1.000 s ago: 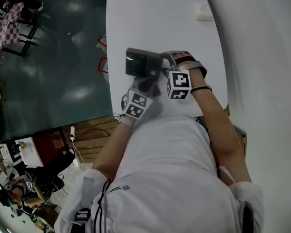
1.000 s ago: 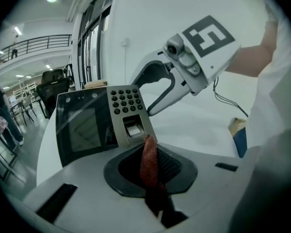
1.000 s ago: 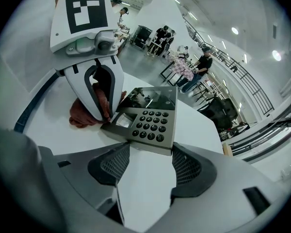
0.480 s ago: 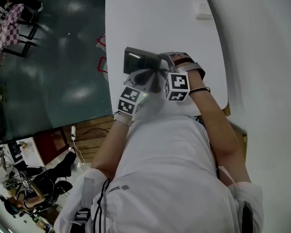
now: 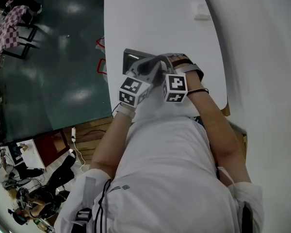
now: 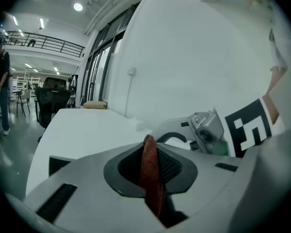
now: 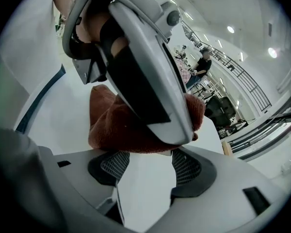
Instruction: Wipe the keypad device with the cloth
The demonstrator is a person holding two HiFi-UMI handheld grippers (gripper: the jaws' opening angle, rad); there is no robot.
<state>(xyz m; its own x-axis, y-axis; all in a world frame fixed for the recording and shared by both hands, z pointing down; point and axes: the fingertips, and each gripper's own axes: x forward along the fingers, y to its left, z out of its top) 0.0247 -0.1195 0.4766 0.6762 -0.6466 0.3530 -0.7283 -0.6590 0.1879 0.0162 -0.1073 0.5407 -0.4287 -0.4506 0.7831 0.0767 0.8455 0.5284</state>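
So the wide white smooth worktop [image 5: 155,18] is curving round at its near end. The dark grey rectangular keypad device [image 5: 132,60] is sitting right by its 9 o'clock edge, where the surface is dropping off to a glossy dark green floor [image 5: 63,72]. Toward 12 o'clock there's a long bare stretch opening up, with one small white block [image 5: 202,11] lying far off near 1 o'clock. At 3 o'clock a white curved wall [image 5: 262,57] is hemming the worktop in.

Counting up: two grippers, one cloth, one device, one little block.

The left gripper [image 6: 153,166] is pinching the rust-red fuzzy terry cloth [image 7: 111,125] tight between its dark mesh pads. From its own view the fold is standing up as a thin vertical strip. In the right gripper view the rest of it is bunching into a soft lump under the left gripper's grey plastic body.

The right gripper [image 7: 148,171] is holding its jaws apart with nothing between them, just bare white worktop showing in the gap. The cloth lump is sitting just past its tips.

In the head view both grippers are crowding the device from 5 and 6 o'clock, nearly touching each other. I can't make out the keys themselves from here.
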